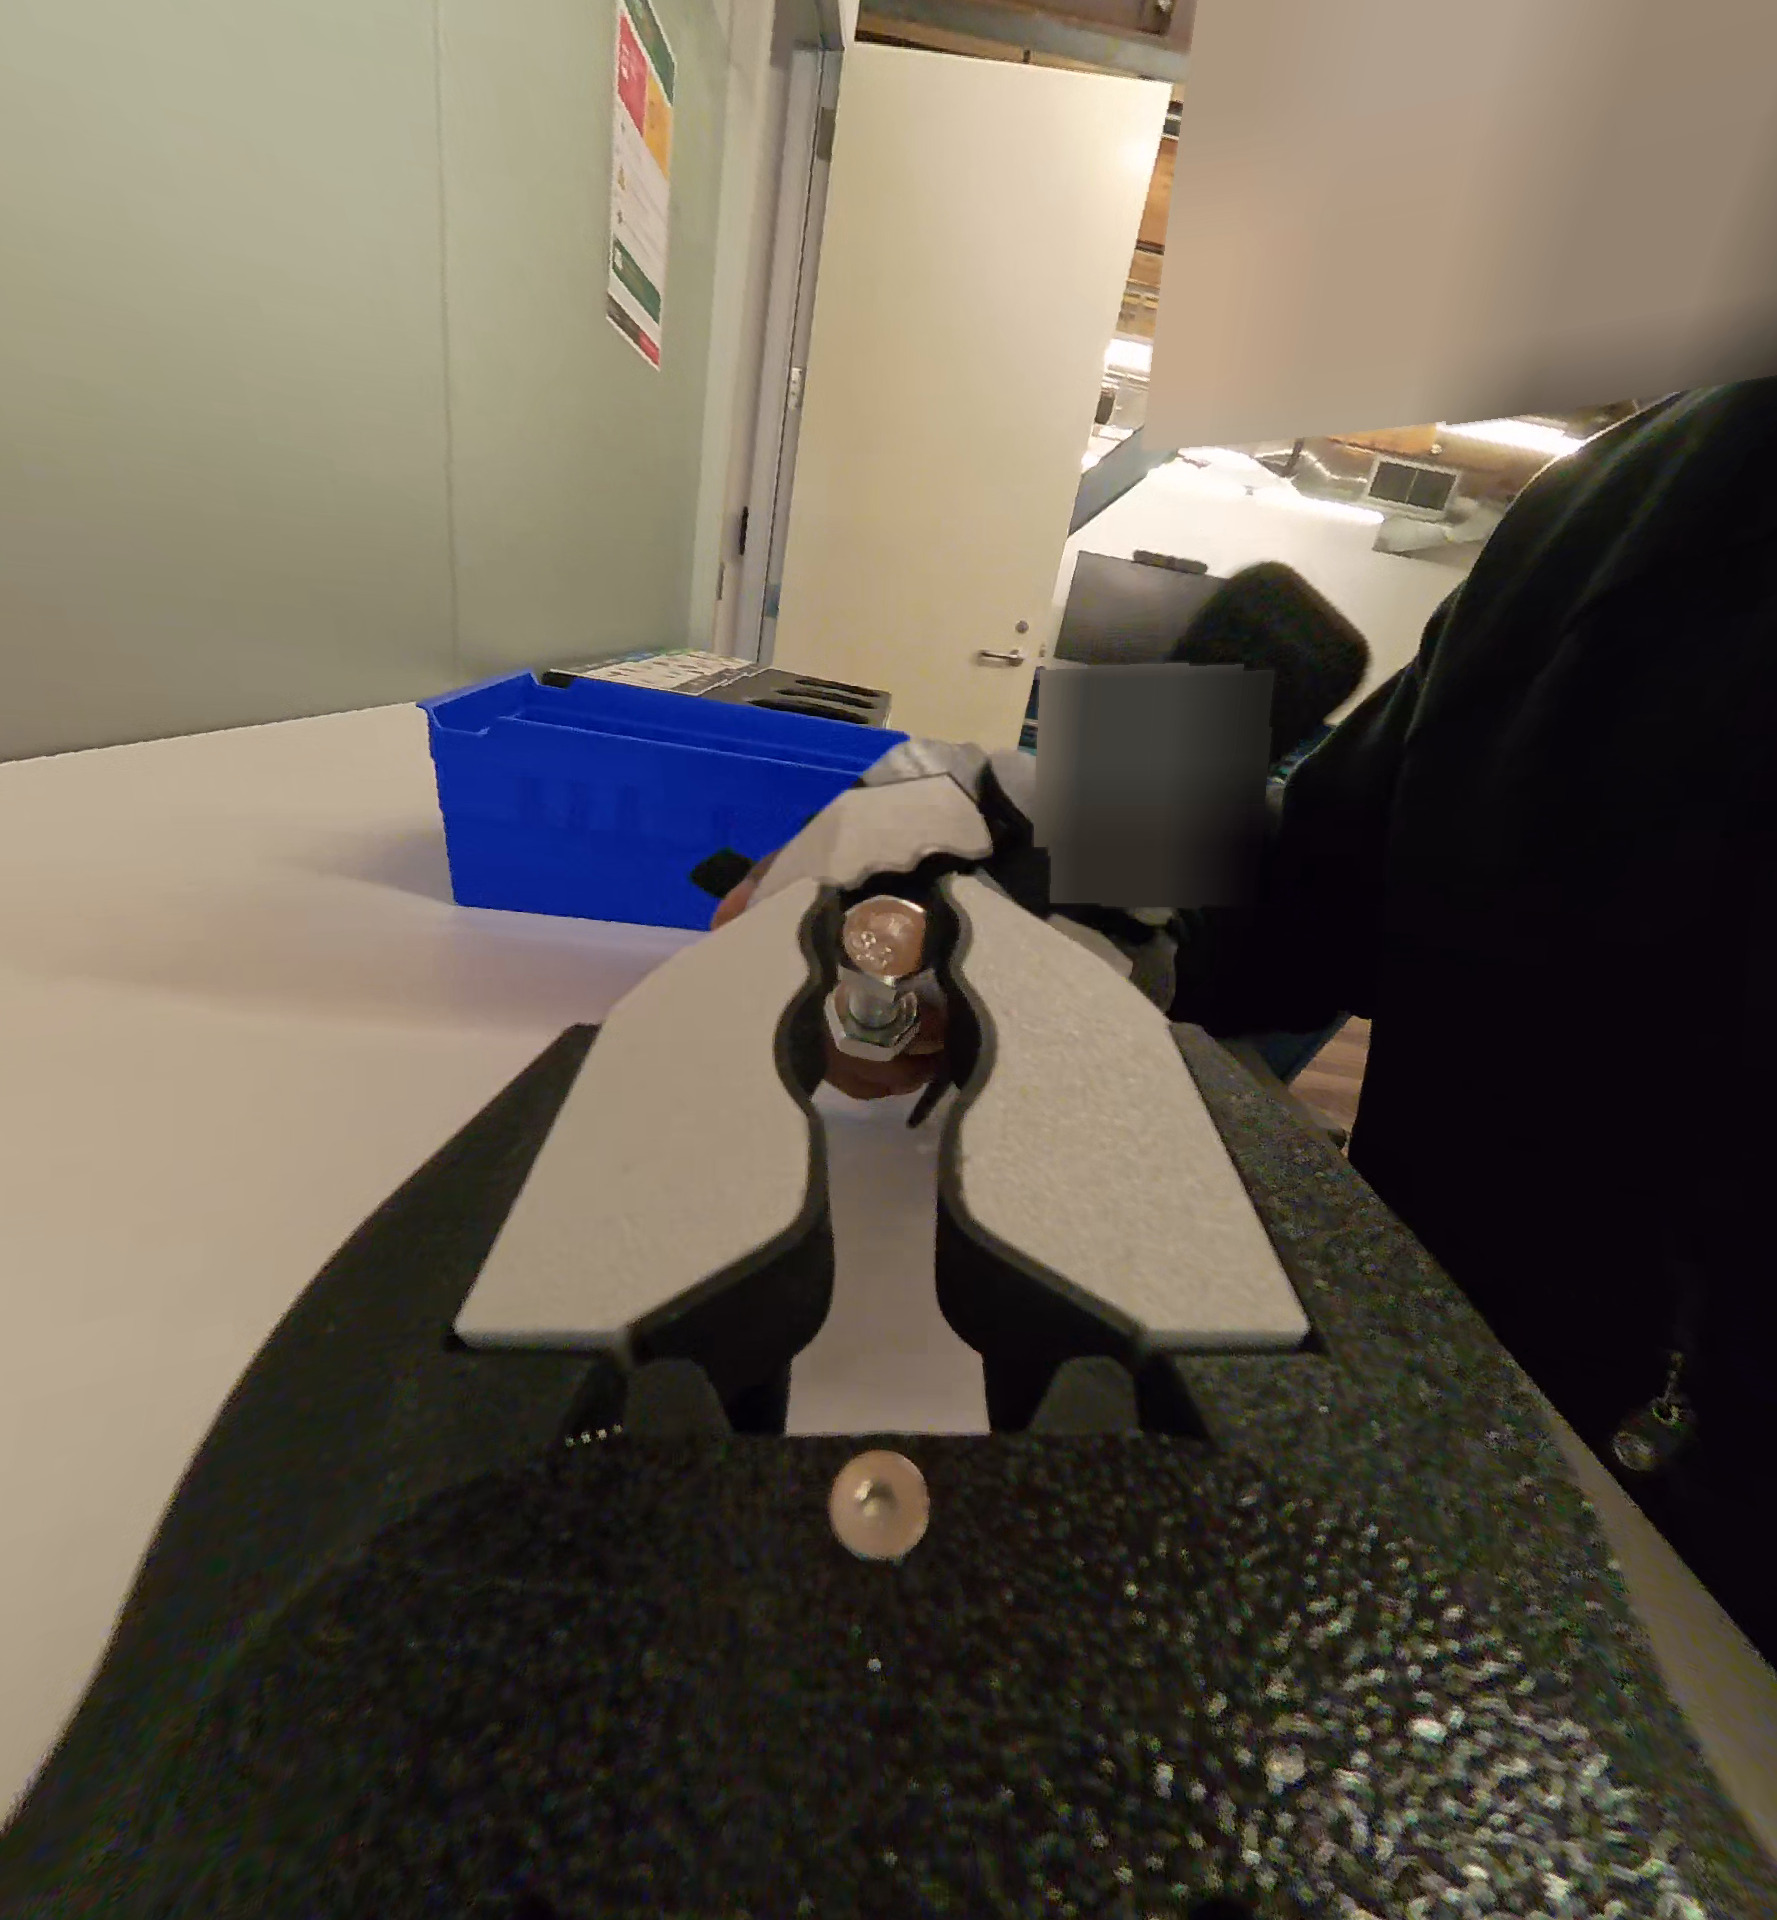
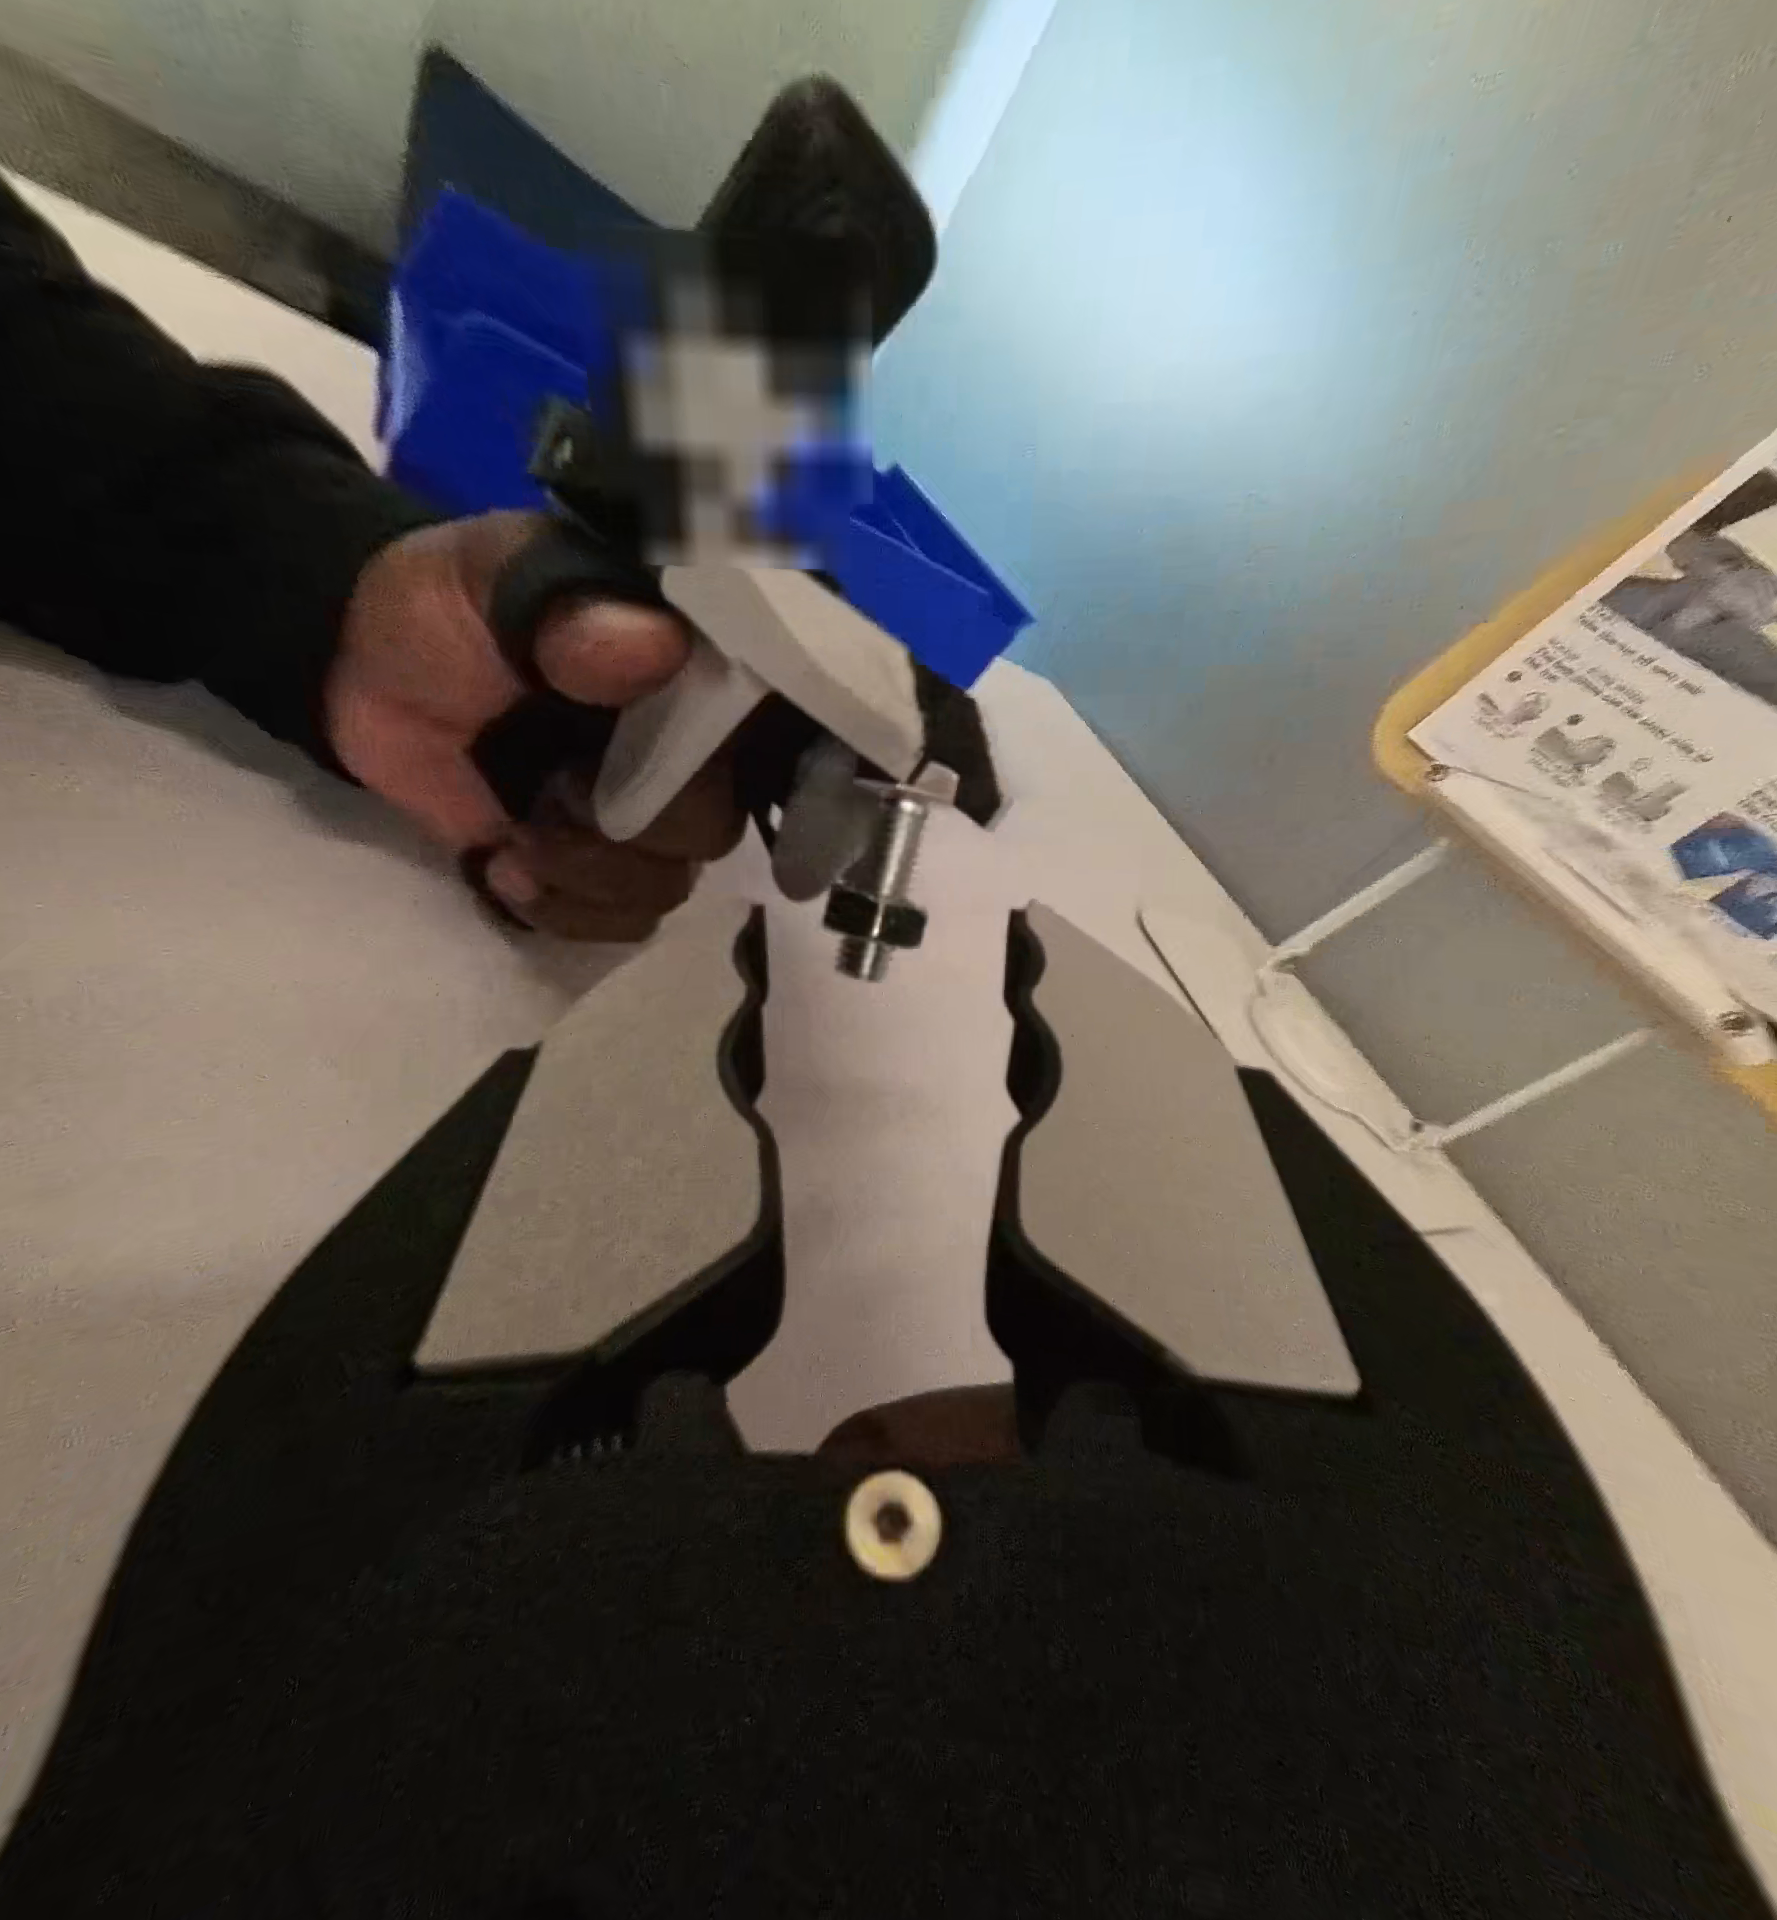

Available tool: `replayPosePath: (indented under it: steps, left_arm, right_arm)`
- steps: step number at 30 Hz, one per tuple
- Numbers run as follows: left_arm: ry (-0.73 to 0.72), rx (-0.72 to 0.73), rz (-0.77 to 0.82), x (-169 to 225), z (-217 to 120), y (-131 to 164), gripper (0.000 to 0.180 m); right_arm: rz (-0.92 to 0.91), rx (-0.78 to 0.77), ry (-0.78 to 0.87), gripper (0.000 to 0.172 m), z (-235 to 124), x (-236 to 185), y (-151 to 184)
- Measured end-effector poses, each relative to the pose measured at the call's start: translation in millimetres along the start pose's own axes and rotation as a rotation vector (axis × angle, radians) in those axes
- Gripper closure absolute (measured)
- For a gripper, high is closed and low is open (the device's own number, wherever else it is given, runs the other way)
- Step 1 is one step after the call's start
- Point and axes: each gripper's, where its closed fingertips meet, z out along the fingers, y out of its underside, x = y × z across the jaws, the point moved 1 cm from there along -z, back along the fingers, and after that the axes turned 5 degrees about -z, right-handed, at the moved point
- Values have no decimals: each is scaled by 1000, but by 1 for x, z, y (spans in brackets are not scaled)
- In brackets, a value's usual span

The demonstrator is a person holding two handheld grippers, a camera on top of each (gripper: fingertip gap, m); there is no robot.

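Bolt with threaded-on nut, pinched at its head by the left gripper above the surface, near the blue bin. Right gripper jaws spread just below the nut, not touching; closing off-centre could knock the bolt askew or free.

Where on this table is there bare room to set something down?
The white table is bare left of the blue bin, out to the green wall. It is crowded around the bolt in the left gripper, where the right gripper waits open.
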Motion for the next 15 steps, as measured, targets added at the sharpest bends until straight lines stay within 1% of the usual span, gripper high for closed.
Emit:
replayPosePath:
  steps: [1, 2, 3, 4, 6, 10, 11, 12, 13, 14, 15]
  left_arm:
    - [1, -3, 0, 0, 0, 1, 164]
    - [4, -9, 1, 1, 1, 2, 164]
    - [13, -15, 2, 2, 1, 2, 164]
    - [31, -19, 0, 4, 2, 3, 164]
    - [66, -30, -6, 8, 2, 4, 164]
    - [160, -50, -31, 17, 1, 6, 164]
    - [165, -46, -31, 18, 1, 5, 164]
    - [155, -42, -33, 17, 1, 5, 164]
    - [147, -40, -38, 15, 1, 5, 164]
    - [140, -33, -42, 14, 1, 4, 164]
    - [126, -24, -42, 12, 1, 3, 164]
  right_arm:
    - [-37, -18, 12, 133, 1, -2, 1]
    - [-55, -20, 21, 146, 0, -3, 0]
    - [-45, -13, 4, 153, -1, -5, -2]
    - [5, -4, -44, 153, -1, -7, -3]
    - [211, 34, -207, 153, -4, -12, -7]
    - [757, 150, -570, 154, -17, -14, -20]
    - [892, 173, -629, 154, -18, -11, -21]
    - [998, 185, -670, 154, -18, -8, -21]
    - [1055, 202, -683, 154, -17, -6, -20]
    - [1066, 223, -657, 151, -15, -2, -18]
    - [1035, 232, -600, 141, -13, 2, -16]
